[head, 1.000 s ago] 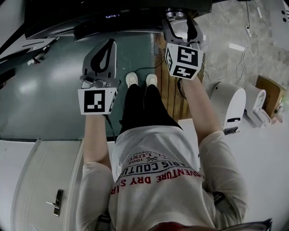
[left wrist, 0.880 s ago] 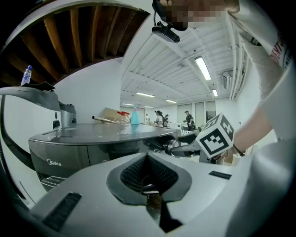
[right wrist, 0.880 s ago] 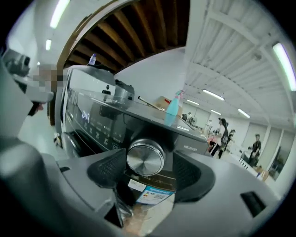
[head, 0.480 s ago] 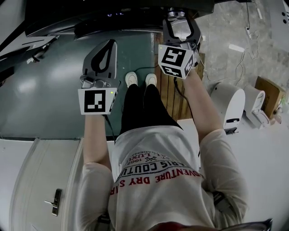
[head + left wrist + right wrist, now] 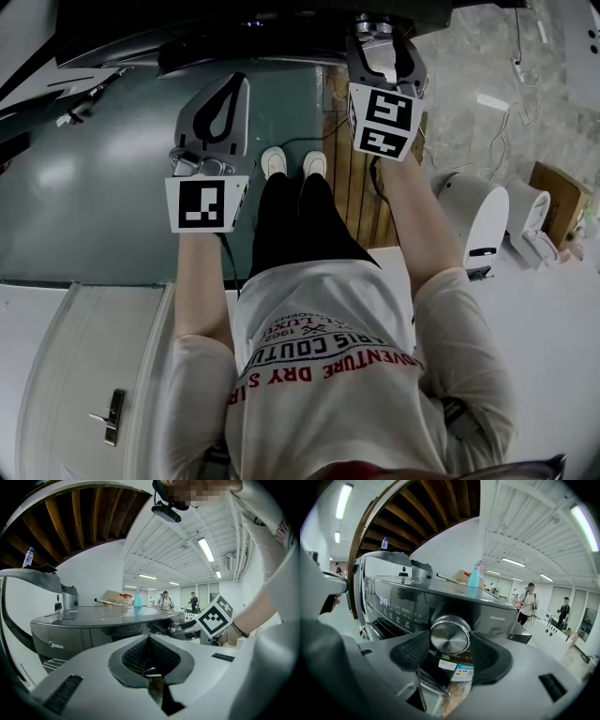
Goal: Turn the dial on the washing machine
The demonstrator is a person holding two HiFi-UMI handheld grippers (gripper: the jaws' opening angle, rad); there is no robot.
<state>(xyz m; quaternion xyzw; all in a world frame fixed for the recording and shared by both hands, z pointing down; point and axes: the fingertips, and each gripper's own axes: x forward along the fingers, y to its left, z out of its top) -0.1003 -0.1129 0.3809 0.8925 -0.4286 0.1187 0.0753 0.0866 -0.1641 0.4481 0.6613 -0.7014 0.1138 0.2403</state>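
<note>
The washing machine (image 5: pixel 393 604) is dark grey, with a lit display and a round metal dial (image 5: pixel 450 637) on its front panel. My right gripper (image 5: pixel 450 645) has one dark pad on each side of the dial, and both pads touch its rim. From the head view the right gripper (image 5: pixel 377 33) reaches under the machine's top edge (image 5: pixel 234 37), so the dial is hidden there. My left gripper (image 5: pixel 228 89) hangs left of it, away from the machine, shut with nothing in it. Its pads (image 5: pixel 140 656) meet in the left gripper view.
A blue spray bottle (image 5: pixel 474 579) and other clutter stand on the machine's top. On the floor are a wooden pallet (image 5: pixel 352 187), a white appliance (image 5: pixel 473 220) and a cardboard box (image 5: pixel 562 192) to the right. A white door with a handle (image 5: pixel 103 375) lies lower left. People stand far off.
The right gripper rolled at the dial: its marker cube tilted half a second ago and now sits squarer again. The left gripper barely moved.
</note>
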